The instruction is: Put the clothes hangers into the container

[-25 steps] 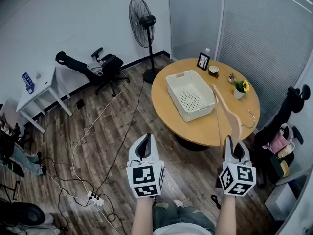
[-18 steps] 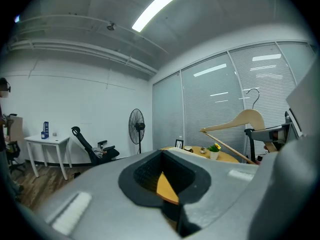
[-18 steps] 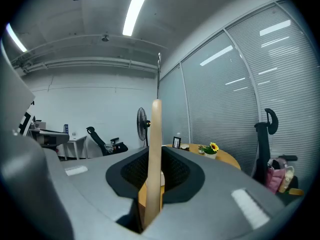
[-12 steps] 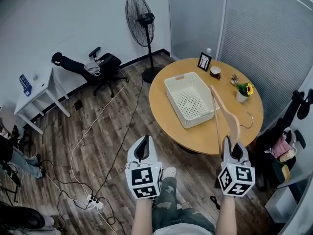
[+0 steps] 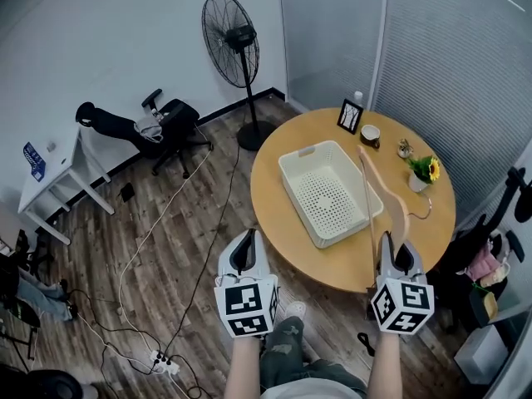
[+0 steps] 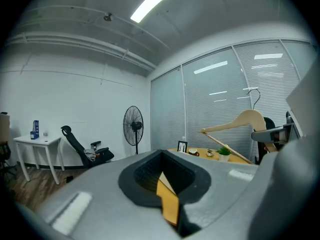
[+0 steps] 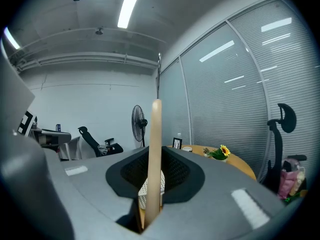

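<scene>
Wooden hanger [image 7: 155,149] upright, pinched between right fingers [image 7: 220,199]

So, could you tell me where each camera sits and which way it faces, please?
Head view: on the person's head, steeply down at the table and basket; forearms, left gripper and right gripper show.
Left gripper view: on the left gripper, level along its shut jaws toward the fan; the hanger shows at right.
Right gripper view: on the right gripper, along jaws shut on the hanger.
Shared: both gripper views see the fan and table.
</scene>
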